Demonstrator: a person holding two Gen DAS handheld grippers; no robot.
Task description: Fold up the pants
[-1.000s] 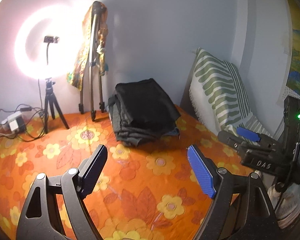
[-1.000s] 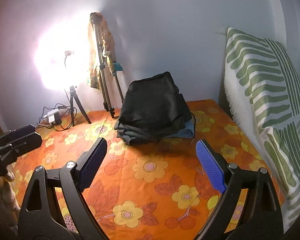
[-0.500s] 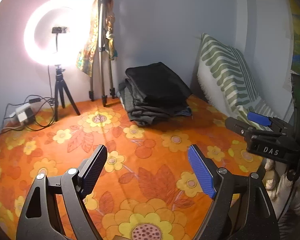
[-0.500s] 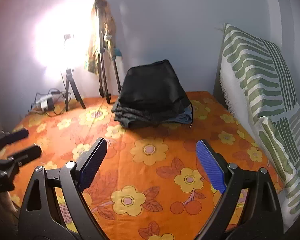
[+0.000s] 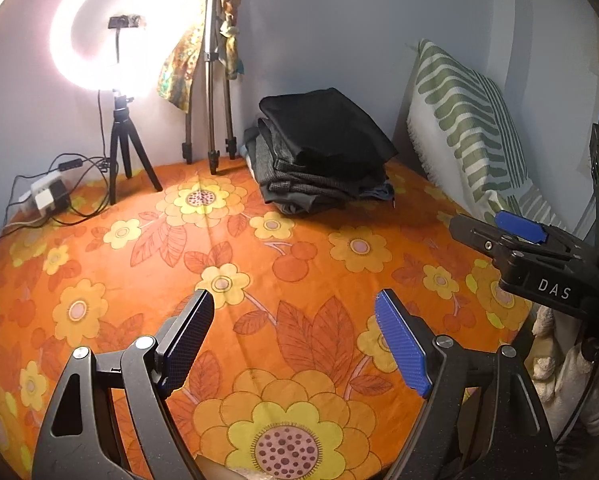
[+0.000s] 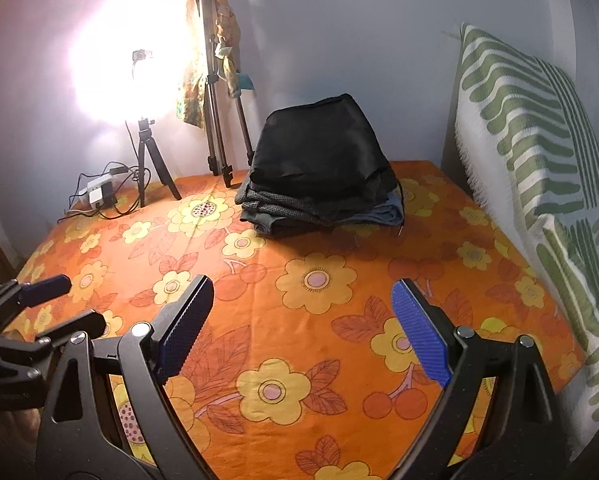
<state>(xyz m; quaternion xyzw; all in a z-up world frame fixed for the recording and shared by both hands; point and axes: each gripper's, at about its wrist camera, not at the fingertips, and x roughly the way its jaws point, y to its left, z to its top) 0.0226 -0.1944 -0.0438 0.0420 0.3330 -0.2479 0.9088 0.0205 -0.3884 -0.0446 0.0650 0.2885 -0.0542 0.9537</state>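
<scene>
Pale blue-grey walls close in a bed (image 5: 307,280) spread with an orange cover of yellow flowers, and that cover is the working surface. At the bed's far left corner a power strip (image 5: 45,196) lies in a tangle of cables, and just beside it a lit ring light (image 5: 117,30) stands on a small black tripod. Next along the far edge a taller tripod (image 5: 209,80) leans at the wall with a patterned cloth draped over it. Toward the middle of the far edge sits a stack of folded pants (image 5: 319,156), black on top, grey and blue layers beneath, neatly squared. Along the right edge a green-striped pillow (image 5: 467,132) is propped upright.

Over the near edge of the bed, the left gripper (image 5: 295,340) hangs above bare cover with its fingers spread wide and nothing between them. To its right the right gripper (image 6: 323,328) does the same, fingers equally wide apart and holding nothing; each shows at the margin of the other's view.

No loose garment lies on the open cover, so the only pants in sight are those in the stack, well apart from both grippers. My reading is that one fold is finished and the moment falls between garments. The next move would call for bringing a fresh pair onto the free near half of the bed and spreading it flat, both grippers pinching at the waistband or hems before any fold starts.
</scene>
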